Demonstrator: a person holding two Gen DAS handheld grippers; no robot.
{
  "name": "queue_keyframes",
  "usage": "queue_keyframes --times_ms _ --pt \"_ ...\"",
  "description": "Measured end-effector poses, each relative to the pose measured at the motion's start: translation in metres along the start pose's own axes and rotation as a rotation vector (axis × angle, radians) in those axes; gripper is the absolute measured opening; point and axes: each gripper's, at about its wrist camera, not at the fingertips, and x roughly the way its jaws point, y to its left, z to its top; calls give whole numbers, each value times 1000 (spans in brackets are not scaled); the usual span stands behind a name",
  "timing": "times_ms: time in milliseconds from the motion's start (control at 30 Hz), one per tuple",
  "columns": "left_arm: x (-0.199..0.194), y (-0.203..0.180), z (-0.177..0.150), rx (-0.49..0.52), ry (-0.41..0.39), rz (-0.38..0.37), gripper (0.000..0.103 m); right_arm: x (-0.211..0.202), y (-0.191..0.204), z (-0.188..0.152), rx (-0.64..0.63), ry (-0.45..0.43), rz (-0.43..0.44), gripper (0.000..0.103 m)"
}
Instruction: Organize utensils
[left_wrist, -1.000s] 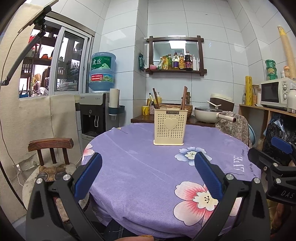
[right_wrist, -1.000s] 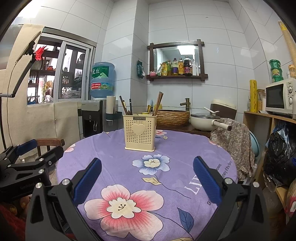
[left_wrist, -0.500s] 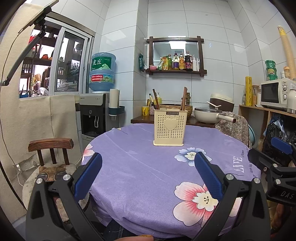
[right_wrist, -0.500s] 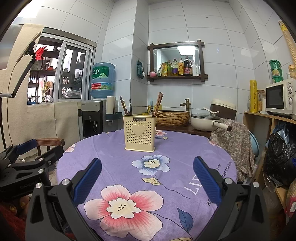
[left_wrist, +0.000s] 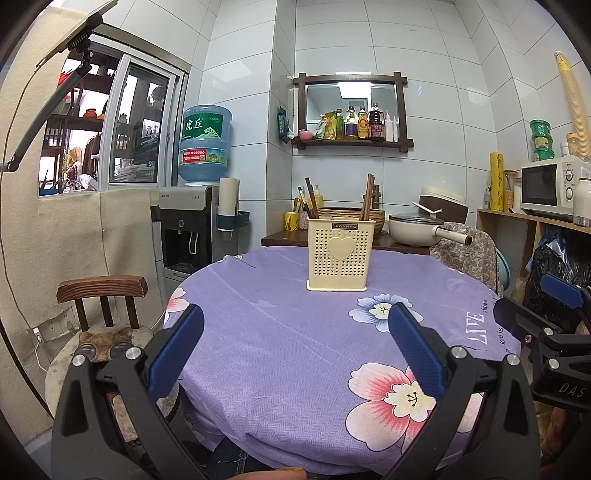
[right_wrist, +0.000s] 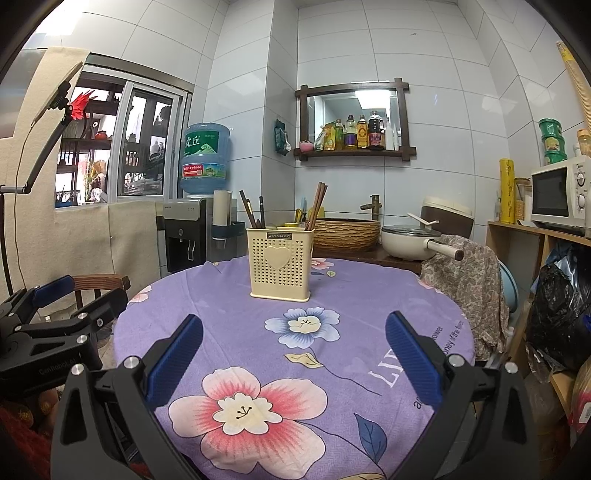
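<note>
Holder (left_wrist: 338, 254) stands upright on the counter (left_wrist: 295, 332), toward the far side, roughly on the centre line. Cream plastic, perforated walls, heart on the front face, which points at both cameras. Long axis vertical, open mouth up.

Utensils already in it: a dark-handled bunch (right_wrist: 253, 212) at the left end, leaning up and left, and chopsticks (right_wrist: 317, 206) at the right end, leaning up and right. Long axes near vertical, handles or tips up; which end is down I can't tell through the wall. Whether the holder has separate compartments inside is also not visible.

No loose utensil shows anywhere on the purple floral cloth. Judging by that, the sort looks done or close to it; if anything is left, it lies outside both views. The yellow cup (left_wrist: 291, 220) of utensils on the dark side table behind the counter may or may not be part of the job.

Left tongs (left_wrist: 295, 341): wide apart, nothing between the pads, hovering over the near edge of the counter, well apart from the holder. Right tongs (right_wrist: 293, 345): same, spread and empty, over the near half of the cloth. Each shows side-on at the edge of the other's view.

Around: water dispenser (left_wrist: 195, 221) left, pan (left_wrist: 417, 229) and microwave (left_wrist: 554, 188) right.
</note>
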Motion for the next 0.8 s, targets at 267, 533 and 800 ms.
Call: queue_keyframes --times_ms 267,533,800 --pt "-1 -1 0 0 1 0 98 0 -1 0 0 1 1 98" --pt "-1 -1 0 0 1 2 98 1 -4 -2 0 8 5 98" --pt "1 0 -2 0 5 1 98 2 -4 -3 -1 12 4 98"
